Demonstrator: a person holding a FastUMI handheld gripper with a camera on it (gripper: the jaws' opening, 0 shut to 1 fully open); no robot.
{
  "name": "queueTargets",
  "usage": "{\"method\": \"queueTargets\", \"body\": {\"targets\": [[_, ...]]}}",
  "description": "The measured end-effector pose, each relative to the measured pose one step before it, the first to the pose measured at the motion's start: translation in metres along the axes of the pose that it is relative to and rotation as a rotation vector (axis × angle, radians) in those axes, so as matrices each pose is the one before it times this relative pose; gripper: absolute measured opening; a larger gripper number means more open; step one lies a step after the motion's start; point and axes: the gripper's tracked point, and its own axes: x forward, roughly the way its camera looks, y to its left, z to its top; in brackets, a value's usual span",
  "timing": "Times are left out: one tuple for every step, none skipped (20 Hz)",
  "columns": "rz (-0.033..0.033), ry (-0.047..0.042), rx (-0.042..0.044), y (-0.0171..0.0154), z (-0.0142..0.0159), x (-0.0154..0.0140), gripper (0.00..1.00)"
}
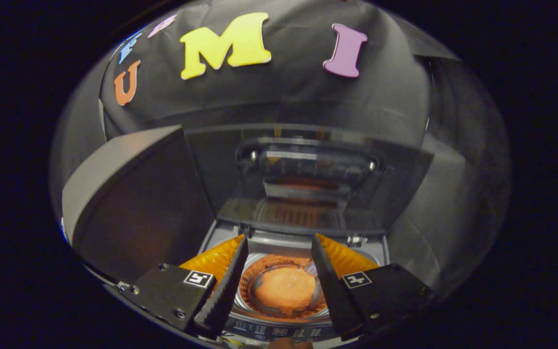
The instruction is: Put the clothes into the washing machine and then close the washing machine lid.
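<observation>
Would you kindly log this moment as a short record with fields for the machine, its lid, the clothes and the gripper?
machine: top-loading washing machine, control strip nearest the gripper
lid: lid raised, standing open behind the drum
clothes: orange garment lying inside the drum
gripper: gripper open above the drum, fingers apart, holding nothing
left to do: close the lid

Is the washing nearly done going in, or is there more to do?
Partly done. An orange cloth already lies down in the washing machine's tub. The claw hangs open above it, holding nothing. The lid stands up open behind the tub, so shutting it is what's left.
</observation>
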Motion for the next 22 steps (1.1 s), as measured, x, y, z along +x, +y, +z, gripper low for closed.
{"method": "queueTargets", "body": {"targets": [[0.00973, -0.03502, 0.00038, 0.00372, 0.01835, -0.00727, 0.82], [0.00802, -0.03844, 0.00098, 0.00128, 0.02184, -0.00568, 0.82], [0.00772, -0.03923, 0.00278, 0.00191, 0.02003, -0.00523, 0.82], [0.00622, -0.03965, 0.00441, 0.00239, 0.02187, -0.00336, 0.82], [0.0055, -0.03549, 0.00226, 0.00011, 0.01733, -0.00364, 0.82], [-0.00212, -0.03445, 0.0, 0.00064, 0.01861, 0.00057, 0.82], [-0.00884, -0.02431, -0.00911, -0.00033, 0.0137, 0.00227, 0.82], [-0.00933, -0.00854, -0.01386, -0.00157, 0.00666, 0.00507, 0.85], [-0.00112, 0.00295, -0.00593, -0.00278, 0.00206, 0.00629, 0.86], [0.00148, 0.00405, 0.00278, 0.00096, 0.00322, 0.00814, 0.86], [-0.00306, 0.00102, 0.00414, 0.00111, 0.0033, 0.00861, 0.86], [-0.00682, 0.00798, 0.00389, 0.00018, 0.00094, 0.01004, 0.86], [-0.00622, 0.01788, 0.00493, 0.0026, -0.00209, 0.01225, 0.86], [-0.01118, 0.01748, 0.00557, 0.00074, -0.00331, 0.01184, 0.86], [-0.00208, 0.02353, 0.00075, 0.00168, -0.00341, 0.00833, 0.86], [-0.00304, 0.02109, -0.00082, 0.00181, -0.00456, 0.00988, 0.86], [-0.0145, 0.0204, -0.00119, -0.00198, -0.00501, 0.00969, 0.86], [-0.0075, 0.0153, 0.00711, -0.00025, -0.0025, 0.00766, 0.86], [-0.01288, 0.02193, 0.00605, -0.00091, -0.00391, 0.0089, 0.86], [-0.01583, 0.01395, 0.00644, -0.00371, -0.00169, 0.00696, 0.86], [-0.00702, 0.01244, 0.00268, -0.00006, -0.00153, 0.00565, 0.86], [-0.00432, 0.01873, 0.00616, -0.0005, -0.00375, 0.00557, 0.86]]}}
